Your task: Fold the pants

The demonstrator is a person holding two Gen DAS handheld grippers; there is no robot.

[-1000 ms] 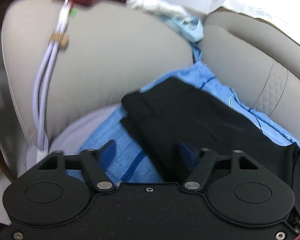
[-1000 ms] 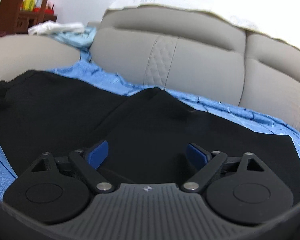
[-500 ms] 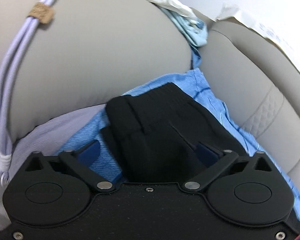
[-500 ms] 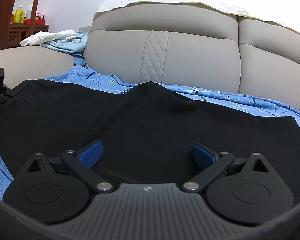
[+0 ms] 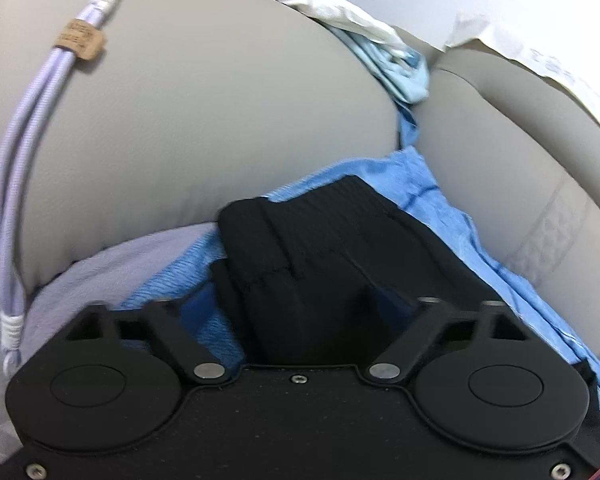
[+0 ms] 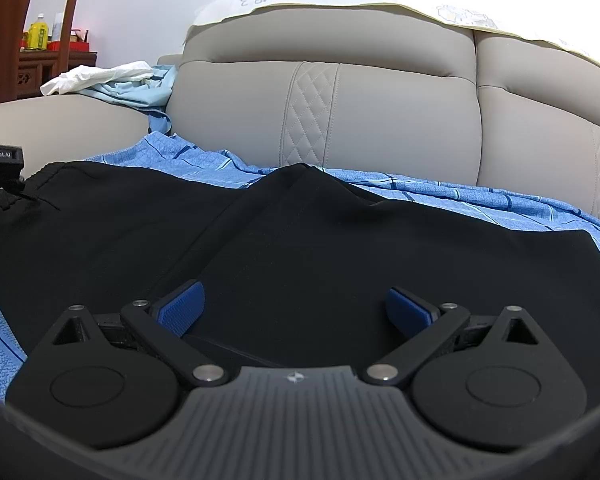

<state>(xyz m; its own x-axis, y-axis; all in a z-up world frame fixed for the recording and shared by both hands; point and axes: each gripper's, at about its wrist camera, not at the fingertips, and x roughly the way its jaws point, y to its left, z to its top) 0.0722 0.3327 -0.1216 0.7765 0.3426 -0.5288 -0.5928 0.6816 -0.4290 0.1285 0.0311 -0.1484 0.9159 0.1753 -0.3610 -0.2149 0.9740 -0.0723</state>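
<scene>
Black pants (image 6: 300,236) lie spread on a blue striped sheet (image 6: 460,196) over the sofa seat. Their ribbed waistband (image 5: 324,236) is at the left end, near the armrest. My left gripper (image 5: 288,300) is open, with the bunched waistband between its blue pads; the pads do not press it. My right gripper (image 6: 296,304) is open, low over the pants' near edge, which lies between its pads (image 6: 182,306). The left gripper's body shows at the left edge of the right wrist view (image 6: 0,160).
The grey sofa armrest (image 5: 204,120) rises just beyond the waistband, with a lilac cable (image 5: 24,176) hanging over it. Crumpled white and light blue cloth (image 6: 112,80) sits on the armrest's back. Sofa backrest cushions (image 6: 340,112) stand behind the pants. A wooden cabinet (image 6: 52,60) is far left.
My left gripper has moved in onto the waistband, which now sits bunched between its open pads. My right gripper has dropped and steadied over the near edge, still open.
</scene>
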